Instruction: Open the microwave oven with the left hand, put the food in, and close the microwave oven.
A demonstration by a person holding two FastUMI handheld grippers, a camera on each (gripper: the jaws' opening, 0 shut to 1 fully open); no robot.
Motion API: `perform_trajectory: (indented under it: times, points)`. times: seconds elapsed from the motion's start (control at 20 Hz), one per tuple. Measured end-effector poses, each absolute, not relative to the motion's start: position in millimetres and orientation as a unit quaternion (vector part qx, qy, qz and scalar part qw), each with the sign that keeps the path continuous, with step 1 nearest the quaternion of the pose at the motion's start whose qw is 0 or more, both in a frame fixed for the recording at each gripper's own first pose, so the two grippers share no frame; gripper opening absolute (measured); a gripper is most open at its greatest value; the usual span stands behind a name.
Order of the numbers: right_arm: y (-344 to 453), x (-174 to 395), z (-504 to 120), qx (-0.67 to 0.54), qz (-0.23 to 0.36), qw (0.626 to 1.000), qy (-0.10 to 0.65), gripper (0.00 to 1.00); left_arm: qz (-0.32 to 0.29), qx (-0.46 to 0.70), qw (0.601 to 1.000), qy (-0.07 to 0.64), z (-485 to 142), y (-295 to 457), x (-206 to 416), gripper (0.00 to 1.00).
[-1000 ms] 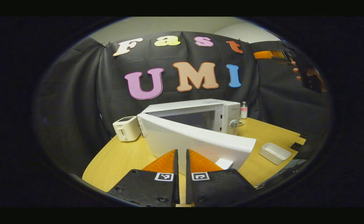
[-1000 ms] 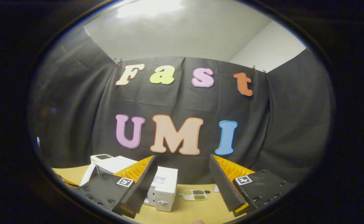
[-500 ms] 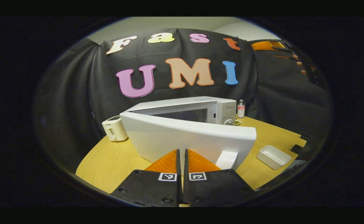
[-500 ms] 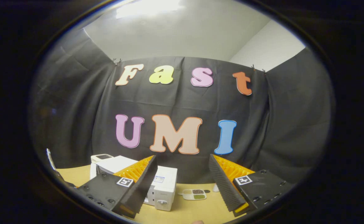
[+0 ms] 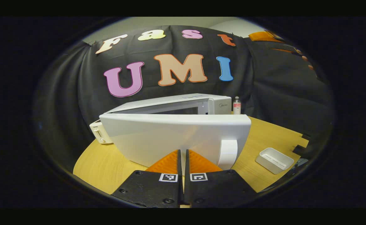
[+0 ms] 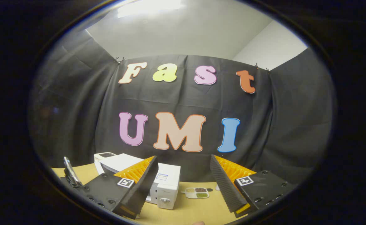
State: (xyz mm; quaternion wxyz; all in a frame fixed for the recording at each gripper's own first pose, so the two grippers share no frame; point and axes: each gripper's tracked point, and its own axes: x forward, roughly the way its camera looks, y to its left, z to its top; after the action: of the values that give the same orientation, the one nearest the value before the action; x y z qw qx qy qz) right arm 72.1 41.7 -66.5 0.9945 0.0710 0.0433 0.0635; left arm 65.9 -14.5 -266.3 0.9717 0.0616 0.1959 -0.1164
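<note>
In the left gripper view, the left gripper (image 5: 183,156) stood with its fingers drawn together, only a thin gap between them, just in front of the microwave door (image 5: 170,137). Whether they pinched anything could not be told. The door stood swung well out from the microwave oven (image 5: 201,103), its handle (image 5: 228,154) just right of the fingers. A toaster (image 5: 99,133) sat behind the door's hinge side, a small bottle (image 5: 236,106) beside the oven, and an empty white tray (image 5: 273,160) on the tabletop (image 5: 108,162) to the right.

In the right gripper view, the right gripper (image 6: 183,184) was held high, jaws spread wide and empty. The food dish (image 6: 197,192) lay on the tabletop right of the oven, between the fingers and well beyond them.

Assessment: opening appeared largely done; loading the food and closing remained.
</note>
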Motion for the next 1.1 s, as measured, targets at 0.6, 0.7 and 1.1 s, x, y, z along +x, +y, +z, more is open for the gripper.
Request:
perform_trajectory:
  times: [0.6, 0.7, 1.1]
  points:
    - [55.6, 63.6, -61.3, 0.064, 0.085, 0.994, 0.04, 1.0, -0.124, 0.057, 0.97, 0.201, -262.0, -36.1, 130.5, 0.0]
    - [53.4, 62.5, -59.3, 0.069, 0.083, 0.993, 0.04, 1.0, -0.132, 0.062, 0.971, 0.187, -252.6, -43.3, 143.9, 0.0]
    - [40.8, 60.4, -59.7, 0.036, 0.072, 0.996, 0.033, 0.96, -0.137, 0.064, 0.972, 0.182, -251.3, -57.4, 175.8, 0.0]
